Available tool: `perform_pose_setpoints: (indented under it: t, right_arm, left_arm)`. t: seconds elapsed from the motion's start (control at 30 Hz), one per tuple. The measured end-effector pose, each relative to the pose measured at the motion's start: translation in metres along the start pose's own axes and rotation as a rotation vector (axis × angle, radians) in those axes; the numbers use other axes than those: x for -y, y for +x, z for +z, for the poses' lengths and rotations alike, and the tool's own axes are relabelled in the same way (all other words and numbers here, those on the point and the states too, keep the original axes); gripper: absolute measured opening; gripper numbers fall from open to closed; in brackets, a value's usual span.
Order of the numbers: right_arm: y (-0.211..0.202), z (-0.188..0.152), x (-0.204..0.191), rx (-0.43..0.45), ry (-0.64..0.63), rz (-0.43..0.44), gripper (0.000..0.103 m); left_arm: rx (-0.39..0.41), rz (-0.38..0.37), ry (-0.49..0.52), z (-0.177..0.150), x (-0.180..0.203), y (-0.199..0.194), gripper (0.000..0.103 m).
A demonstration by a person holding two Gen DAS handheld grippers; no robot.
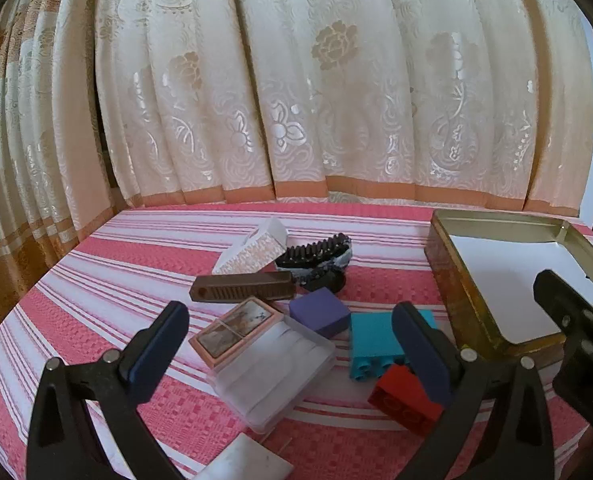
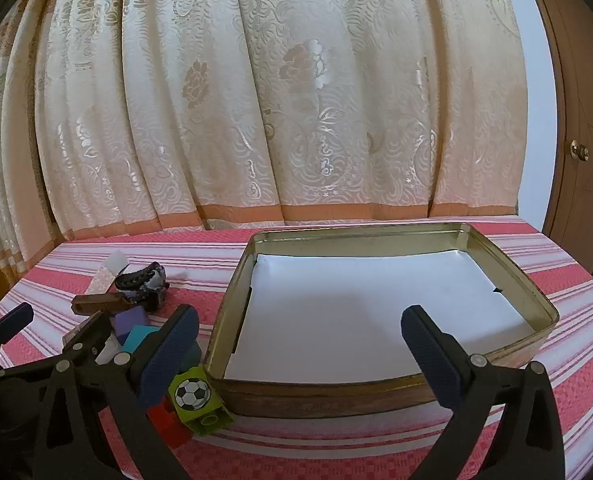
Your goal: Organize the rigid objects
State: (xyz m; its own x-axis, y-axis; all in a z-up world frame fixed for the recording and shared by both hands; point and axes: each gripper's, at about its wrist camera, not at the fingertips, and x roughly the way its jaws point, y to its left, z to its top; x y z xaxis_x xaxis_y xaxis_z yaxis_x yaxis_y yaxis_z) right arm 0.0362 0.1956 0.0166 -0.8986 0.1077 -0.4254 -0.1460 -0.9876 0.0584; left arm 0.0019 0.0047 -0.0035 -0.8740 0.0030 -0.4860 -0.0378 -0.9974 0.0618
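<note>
Loose rigid items, among them a teal brick (image 1: pixel 380 346), red brick (image 1: pixel 404 398), clear case (image 1: pixel 272 372) and brown comb (image 1: pixel 242 286) with its long axis lying left-right, sat clustered on the striped cloth (image 1: pixel 116 252) beside the tin (image 2: pixel 376 394), which held only white paper. Sorting appeared unstarted: left gripper (image 1: pixel 292 344) and right gripper (image 2: pixel 300 344) hovered, jaws wide, holding nothing. The next move likely called for closing on 1 brick.

Soft daylight filters through the curtain (image 1: pixel 296 80), leaving glossy highlights on its woven pattern. Both fisheye views bow straight lines strongly and darken to black at the corners. Focus is fairly sharp; shadows on the striped surface (image 1: pixel 136 248) are faint and diffuse.
</note>
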Motion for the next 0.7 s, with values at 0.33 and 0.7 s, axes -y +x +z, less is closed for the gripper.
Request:
perform_pose_setpoints:
  t: [0.33, 0.7]
  right_arm:
    - [0.0022, 0.0017, 0.0000, -0.010, -0.004, -0.010, 0.102]
    - [0.0016, 0.0005, 0.0000, -0.007, -0.005, -0.009, 0.102]
  left_arm:
    - [-0.001, 0.013, -0.008, 0.0013, 0.0010, -0.0010, 0.103]
    - [0.006, 0.017, -0.010, -0.0016, 0.0021, -0.0045, 0.103]
